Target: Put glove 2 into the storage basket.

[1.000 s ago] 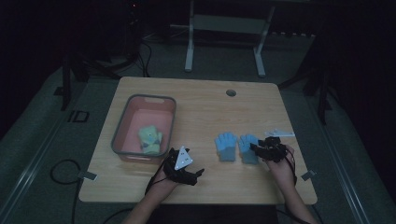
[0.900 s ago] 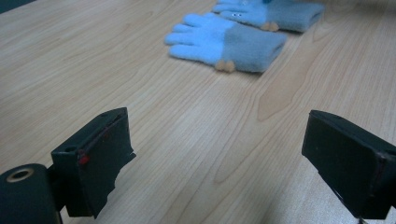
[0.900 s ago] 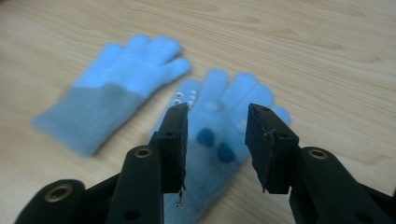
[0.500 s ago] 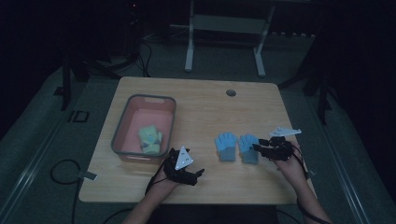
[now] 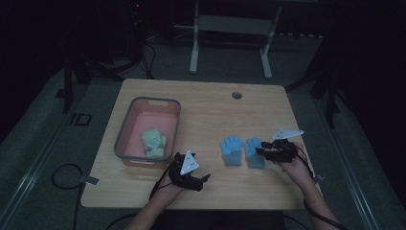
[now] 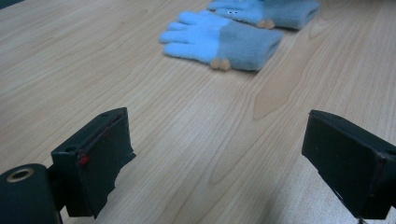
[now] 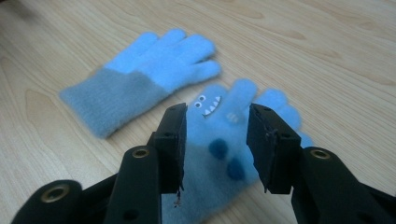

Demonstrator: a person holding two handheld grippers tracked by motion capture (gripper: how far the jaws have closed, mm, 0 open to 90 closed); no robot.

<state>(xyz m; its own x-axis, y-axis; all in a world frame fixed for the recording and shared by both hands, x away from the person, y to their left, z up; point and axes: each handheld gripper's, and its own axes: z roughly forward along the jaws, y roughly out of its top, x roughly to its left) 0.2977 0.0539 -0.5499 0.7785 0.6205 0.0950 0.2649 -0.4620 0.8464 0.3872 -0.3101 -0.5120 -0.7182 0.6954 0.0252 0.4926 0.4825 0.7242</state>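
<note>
2 blue gloves lie side by side on a wooden table (image 5: 206,103) in a dim room, to the right of a grey-rimmed pink tub (image 5: 125,132) that holds a pale green knitted item (image 5: 153,143). Down at the table's near edge, a person works 2 handheld grippers.

The right gripper (image 7: 217,140) hangs over the monster-face glove (image 7: 219,154), which lies flat near the table's right side; its jaws stand partly apart, straddling the glove's middle, and the pads do not appear to press on the fabric. The left gripper (image 6: 219,158) rests low above bare wood between the tub and the gloves, jaws spread wide with nothing between them. Just beside the monster glove lies the plain glove (image 7: 140,74), light blue at the fingers and greyer at the cuff; the 2 gloves are close, and whether they touch cannot be told.

Judging by its fuzzy nap, the monster-face glove is light, soft and limp: it will sag and fold when lifted, and is neither fragile nor slippery. The palm or the thicker cuff looks the surest place to pinch, gathering both layers.

No brand, label or readable writing shows; the glove carries only sewn eyes, a toothy mouth and 2 dark blue spots.
</note>
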